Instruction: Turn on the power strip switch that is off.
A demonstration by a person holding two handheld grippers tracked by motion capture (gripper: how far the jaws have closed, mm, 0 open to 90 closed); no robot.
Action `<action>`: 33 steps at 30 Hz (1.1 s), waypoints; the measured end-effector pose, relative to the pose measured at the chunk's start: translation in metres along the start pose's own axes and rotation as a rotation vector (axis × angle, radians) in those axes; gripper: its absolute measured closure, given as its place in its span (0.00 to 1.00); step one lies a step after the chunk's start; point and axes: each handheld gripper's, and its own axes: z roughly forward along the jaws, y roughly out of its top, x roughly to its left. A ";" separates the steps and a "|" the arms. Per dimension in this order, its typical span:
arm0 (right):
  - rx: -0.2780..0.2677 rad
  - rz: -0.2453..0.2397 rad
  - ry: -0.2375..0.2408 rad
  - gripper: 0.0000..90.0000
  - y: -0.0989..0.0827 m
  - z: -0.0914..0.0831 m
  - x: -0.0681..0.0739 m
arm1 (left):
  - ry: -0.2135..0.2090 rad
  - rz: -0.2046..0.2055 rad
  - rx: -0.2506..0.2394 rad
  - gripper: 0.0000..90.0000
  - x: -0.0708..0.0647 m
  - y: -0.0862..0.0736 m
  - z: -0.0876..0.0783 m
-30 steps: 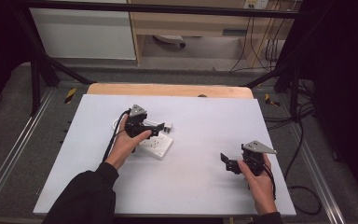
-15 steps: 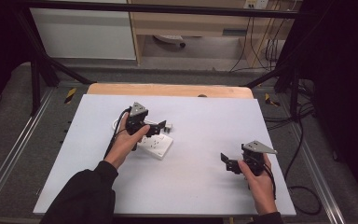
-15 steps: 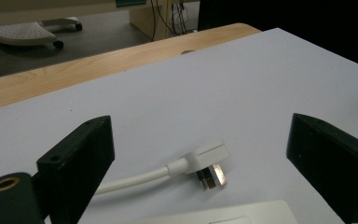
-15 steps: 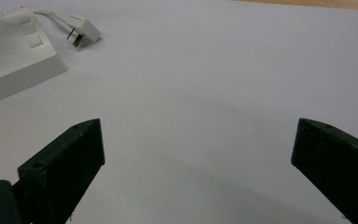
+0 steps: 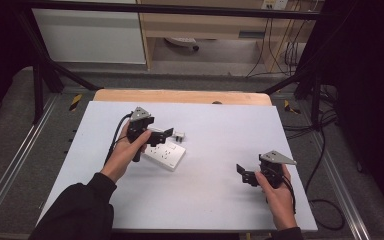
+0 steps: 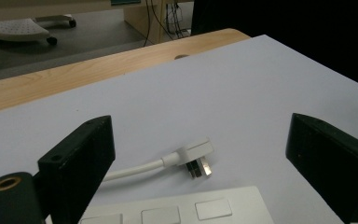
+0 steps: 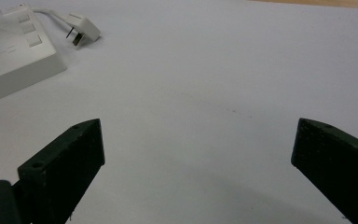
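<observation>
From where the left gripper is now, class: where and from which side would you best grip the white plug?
Probably the plug by its flat white body, jaws closing across its two side faces from above. It lies flat, prongs pointing toward the power strip, cord trailing sideways. The open left gripper hovers nearest.

One power strip [image 5: 166, 154], one plug [image 5: 179, 135]

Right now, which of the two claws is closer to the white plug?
The left claw. It hovers over the white power strip with the white plug just beyond its open jaws; the right claw sits far off across bare table.
</observation>
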 end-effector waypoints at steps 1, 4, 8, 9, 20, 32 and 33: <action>0.000 0.000 0.000 0.03 0.000 0.000 0.000 | 0.004 0.008 0.001 0.09 0.000 0.001 -0.003; -0.001 0.002 0.001 0.03 0.000 0.000 0.001 | 0.010 0.019 0.000 0.09 -0.001 0.003 -0.014; -0.004 0.000 0.000 0.03 0.000 0.000 0.001 | 0.022 0.036 -0.026 0.09 -0.002 0.005 -0.029; -0.004 -0.001 0.001 0.03 0.000 0.000 0.001 | 0.024 0.042 -0.032 0.09 -0.003 0.006 -0.033; -0.002 0.000 -0.002 0.03 0.000 0.000 0.001 | 0.016 0.046 -0.078 0.07 -0.001 0.005 -0.081; -0.001 0.005 -0.002 0.03 0.000 0.000 0.001 | 0.107 0.018 -0.122 0.07 0.022 -0.043 -0.140; 0.000 0.004 -0.003 0.03 0.000 0.000 0.001 | 0.109 0.021 -0.123 0.07 0.023 -0.047 -0.145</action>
